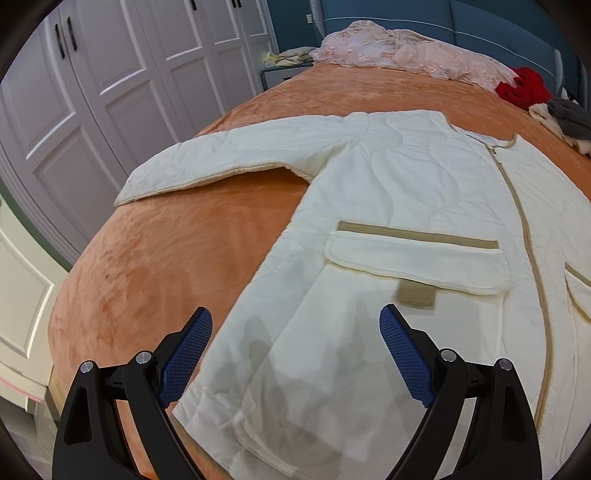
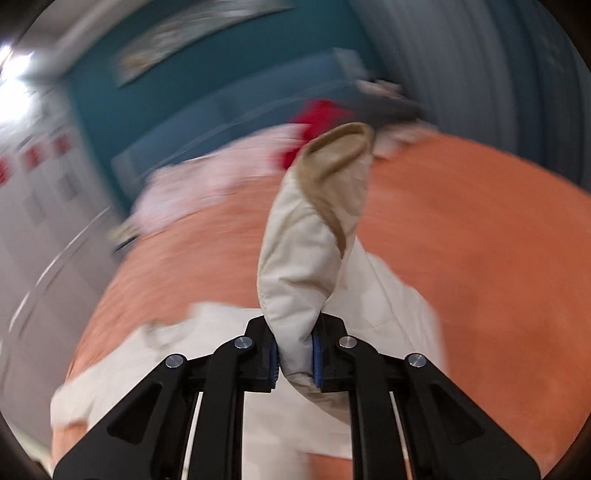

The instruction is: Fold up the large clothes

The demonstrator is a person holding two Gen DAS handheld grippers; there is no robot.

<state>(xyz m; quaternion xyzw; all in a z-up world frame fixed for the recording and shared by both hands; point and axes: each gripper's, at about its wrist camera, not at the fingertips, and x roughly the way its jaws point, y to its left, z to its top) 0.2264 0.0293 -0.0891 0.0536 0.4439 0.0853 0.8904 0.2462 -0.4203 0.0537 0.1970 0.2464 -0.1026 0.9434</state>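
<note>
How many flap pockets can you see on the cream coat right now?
2 on the cream coat: one full pocket left of the zipper, one partly cut off pocket at the frame's right edge. Others may be hidden.

A home bedroom: a bed (image 1: 177,236) under an orange plush blanket fills the middle, white panelled wardrobe doors (image 1: 110,74) stand upper left, a blue padded headboard (image 1: 461,26) at top right.

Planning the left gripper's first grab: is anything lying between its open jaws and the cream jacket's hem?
Nothing visible. The left gripper hangs open directly over the cream jacket, near its hem; only bare fabric and the orange blanket lie below.
</note>
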